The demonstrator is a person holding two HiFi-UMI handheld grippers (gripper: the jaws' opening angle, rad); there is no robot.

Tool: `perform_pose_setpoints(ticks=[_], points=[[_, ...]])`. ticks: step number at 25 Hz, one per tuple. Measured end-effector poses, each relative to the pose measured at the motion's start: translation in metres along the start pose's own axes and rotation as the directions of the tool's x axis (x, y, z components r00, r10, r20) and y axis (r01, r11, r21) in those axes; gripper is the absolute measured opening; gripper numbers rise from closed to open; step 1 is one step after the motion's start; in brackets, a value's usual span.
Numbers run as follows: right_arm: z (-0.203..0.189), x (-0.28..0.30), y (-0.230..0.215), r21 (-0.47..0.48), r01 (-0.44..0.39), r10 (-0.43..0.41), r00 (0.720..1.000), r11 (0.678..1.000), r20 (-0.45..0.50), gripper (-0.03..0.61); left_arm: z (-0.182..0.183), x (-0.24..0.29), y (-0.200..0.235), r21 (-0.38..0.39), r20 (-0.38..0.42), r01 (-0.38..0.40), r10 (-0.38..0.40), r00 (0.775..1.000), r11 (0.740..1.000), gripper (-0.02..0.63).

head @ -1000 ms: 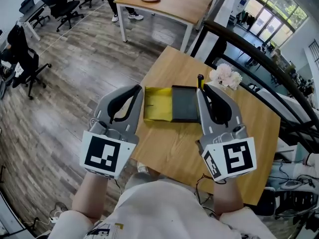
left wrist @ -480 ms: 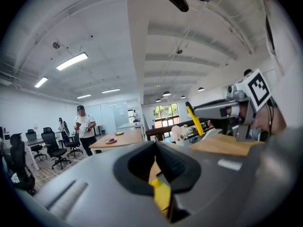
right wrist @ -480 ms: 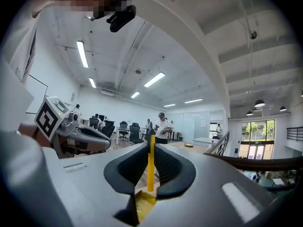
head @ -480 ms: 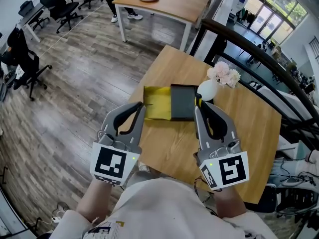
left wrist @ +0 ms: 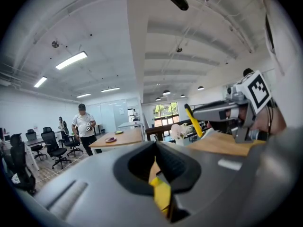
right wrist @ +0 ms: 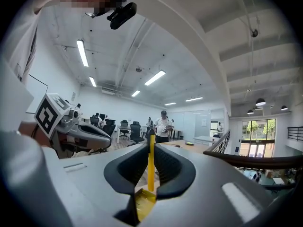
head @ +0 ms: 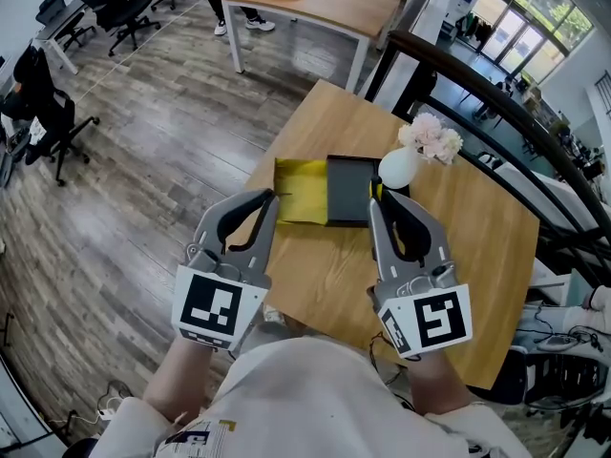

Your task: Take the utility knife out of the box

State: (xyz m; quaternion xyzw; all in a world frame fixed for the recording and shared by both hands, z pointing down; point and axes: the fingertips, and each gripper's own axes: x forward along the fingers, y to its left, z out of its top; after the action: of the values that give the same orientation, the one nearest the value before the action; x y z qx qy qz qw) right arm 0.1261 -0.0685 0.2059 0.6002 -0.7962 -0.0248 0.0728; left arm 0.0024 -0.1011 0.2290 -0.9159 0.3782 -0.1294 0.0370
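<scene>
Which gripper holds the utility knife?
The right gripper: the yellow knife stands clamped between its jaws. The left gripper has its jaws shut on nothing.

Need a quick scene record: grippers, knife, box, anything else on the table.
left gripper: shut, nothing held, above the table
right gripper: shut on knife
knife: yellow, upright between the jaws, clear of the box
box: open, dark tray, yellow lid laid out to its left
table: wood, bears the box
vase: white, pink flowers, by the box's far right corner
</scene>
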Motion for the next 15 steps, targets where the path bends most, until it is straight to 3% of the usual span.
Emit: perform_pose_setpoints(ticks=[15], points=[[-0.0022, -0.0047, 0.0029, 0.004, -0.007, 0.007, 1.0, 1.0, -0.004, 0.04, -0.0035, -0.0002, -0.0029, 0.025, 0.004, 0.007, -0.007, 1.0, 1.0, 0.002]])
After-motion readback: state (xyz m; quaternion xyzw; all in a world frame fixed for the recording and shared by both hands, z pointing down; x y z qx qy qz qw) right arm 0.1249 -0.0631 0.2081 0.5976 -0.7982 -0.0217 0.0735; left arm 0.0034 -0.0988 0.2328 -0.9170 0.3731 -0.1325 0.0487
